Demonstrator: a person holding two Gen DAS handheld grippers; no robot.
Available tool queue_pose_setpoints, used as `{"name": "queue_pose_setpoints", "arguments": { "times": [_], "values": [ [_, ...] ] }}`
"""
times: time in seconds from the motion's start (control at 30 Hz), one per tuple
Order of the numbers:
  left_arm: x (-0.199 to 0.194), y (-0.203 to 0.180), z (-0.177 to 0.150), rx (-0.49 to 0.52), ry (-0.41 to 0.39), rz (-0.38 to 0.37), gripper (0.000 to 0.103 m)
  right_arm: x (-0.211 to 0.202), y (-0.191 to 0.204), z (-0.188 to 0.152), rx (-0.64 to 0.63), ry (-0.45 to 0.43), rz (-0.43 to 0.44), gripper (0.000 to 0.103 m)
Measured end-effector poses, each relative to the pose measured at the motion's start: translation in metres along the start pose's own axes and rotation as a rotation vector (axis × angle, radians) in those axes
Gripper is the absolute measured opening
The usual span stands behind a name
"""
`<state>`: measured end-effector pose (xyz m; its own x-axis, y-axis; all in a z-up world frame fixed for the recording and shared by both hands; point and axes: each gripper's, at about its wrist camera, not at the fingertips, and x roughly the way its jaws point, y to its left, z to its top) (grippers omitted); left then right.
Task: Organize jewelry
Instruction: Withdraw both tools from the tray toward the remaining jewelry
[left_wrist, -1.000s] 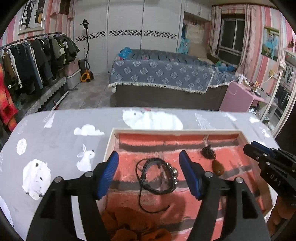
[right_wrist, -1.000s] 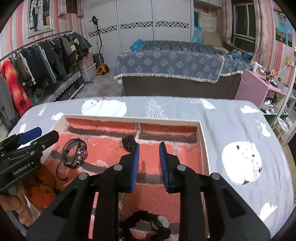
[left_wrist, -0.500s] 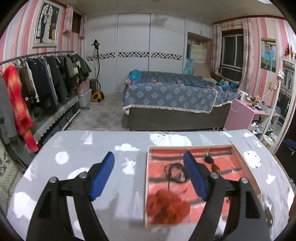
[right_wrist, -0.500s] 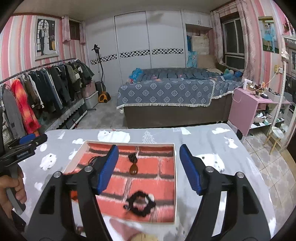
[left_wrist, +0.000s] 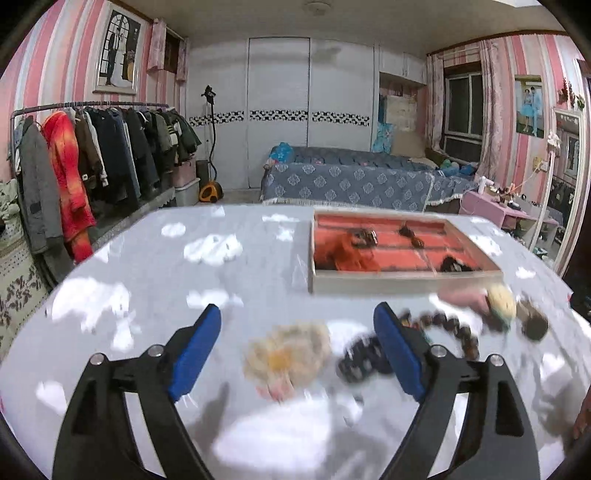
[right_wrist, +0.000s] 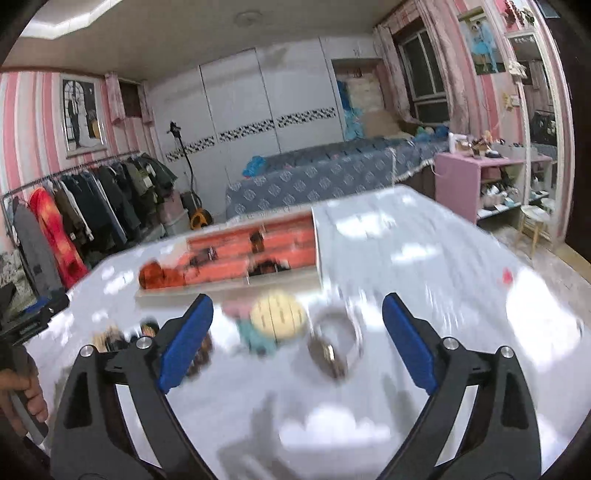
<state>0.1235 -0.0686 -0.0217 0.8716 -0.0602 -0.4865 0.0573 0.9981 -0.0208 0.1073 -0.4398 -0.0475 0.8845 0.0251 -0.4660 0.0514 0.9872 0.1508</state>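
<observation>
Both your grippers have pulled back from the tray (left_wrist: 402, 281) since a second ago: then each sat low over the red lining, the right nearly closed beside the brown pendant; now both hover over the loose pieces on the near side of the table (left_wrist: 147, 266). Judgement: one placement is finished and you are lining up the next pickup.

Left gripper (left_wrist: 301, 350): jaws wide apart, holding nothing. A pale, fluffy piece with an orange centre (left_wrist: 286, 356) lies between the fingers; a dark beaded bracelet (left_wrist: 452, 332) curves just beside the right finger. Heavy motion blur, so detail is unreliable.

Right gripper (right_wrist: 297, 341): jaws wide apart, empty. Between the fingers lie a round cream disc with a teal and pink trim (right_wrist: 275, 314) and a thin, shiny metal ring-shaped piece (right_wrist: 336, 345), possibly a bangle or watch; I cannot tell which.

The tray is a shallow, pale-rimmed rectangle with a red brick-pattern lining. It already holds dark corded items and an orange fuzzy piece (left_wrist: 349, 253). The tablecloth is smooth grey with white cloud and animal prints.

Several pieces remain outside the tray.
</observation>
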Motion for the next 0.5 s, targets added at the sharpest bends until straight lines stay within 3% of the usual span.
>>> {"name": "queue_pose_setpoints", "arguments": {
  "times": [0.2, 0.5],
  "values": [
    [-0.003, -0.019, -0.027, 0.028, 0.058, -0.042, 0.083, -0.008, 0.0, -0.008, -0.076, 0.027, -0.089, 0.091],
    [0.004, -0.022, -0.033, 0.054, 0.102, -0.04, 0.083, 0.006, -0.01, -0.008, -0.048, 0.083, -0.075, 0.091]
  ]
}}
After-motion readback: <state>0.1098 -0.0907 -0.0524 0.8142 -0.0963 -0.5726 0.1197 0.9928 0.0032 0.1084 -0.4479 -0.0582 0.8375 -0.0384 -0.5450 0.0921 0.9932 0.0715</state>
